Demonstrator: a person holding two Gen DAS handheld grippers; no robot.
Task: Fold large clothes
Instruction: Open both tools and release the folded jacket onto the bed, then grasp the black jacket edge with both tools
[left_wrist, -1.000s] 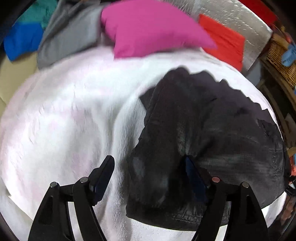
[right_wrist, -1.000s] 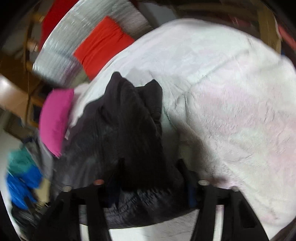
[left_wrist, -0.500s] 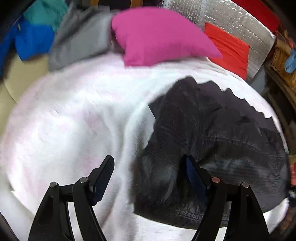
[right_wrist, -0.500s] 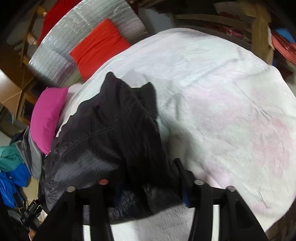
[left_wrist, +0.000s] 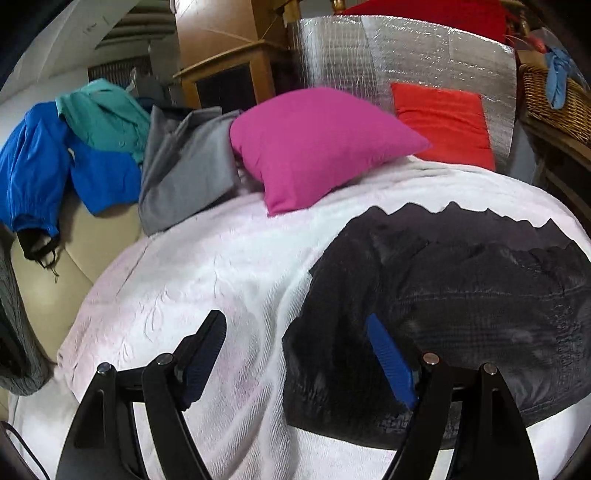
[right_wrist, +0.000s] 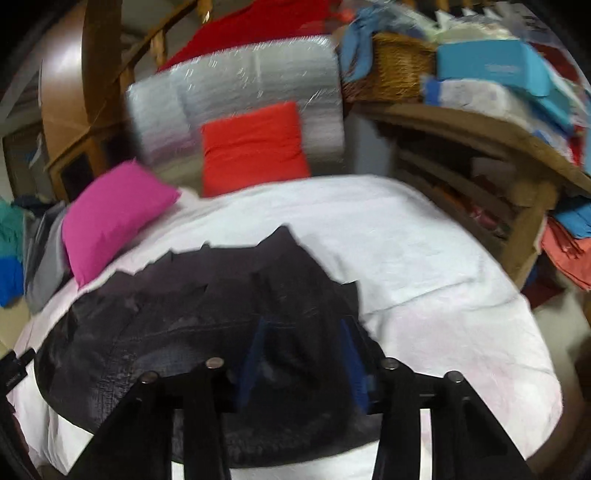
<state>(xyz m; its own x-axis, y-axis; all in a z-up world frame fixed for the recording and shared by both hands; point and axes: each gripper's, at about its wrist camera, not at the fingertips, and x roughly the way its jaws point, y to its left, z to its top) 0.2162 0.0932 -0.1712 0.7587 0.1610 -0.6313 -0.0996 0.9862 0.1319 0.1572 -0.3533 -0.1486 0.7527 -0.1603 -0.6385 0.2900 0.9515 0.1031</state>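
A black garment (left_wrist: 461, 310) lies folded in a rumpled heap on the white blanket (left_wrist: 207, 273) of a bed. It also shows in the right wrist view (right_wrist: 207, 325). My left gripper (left_wrist: 295, 354) is open and empty, above the garment's left edge; its right finger (left_wrist: 388, 362) is over the black cloth, its left finger over the blanket. My right gripper (right_wrist: 303, 354) is open above the garment's right part, with black cloth showing between the fingers. Whether the cloth touches them I cannot tell.
A pink pillow (left_wrist: 317, 144) and a red pillow (left_wrist: 443, 122) sit at the bed's head against a silver padded board (left_wrist: 406, 51). Blue, teal and grey clothes (left_wrist: 110, 147) pile at the left. A wicker basket (right_wrist: 391, 70) and cluttered wooden shelves (right_wrist: 480, 166) stand at the right.
Both grippers have lifted and tilted up, so the views now take in more of the room. The black garment stays on the blanket. Both stay open.
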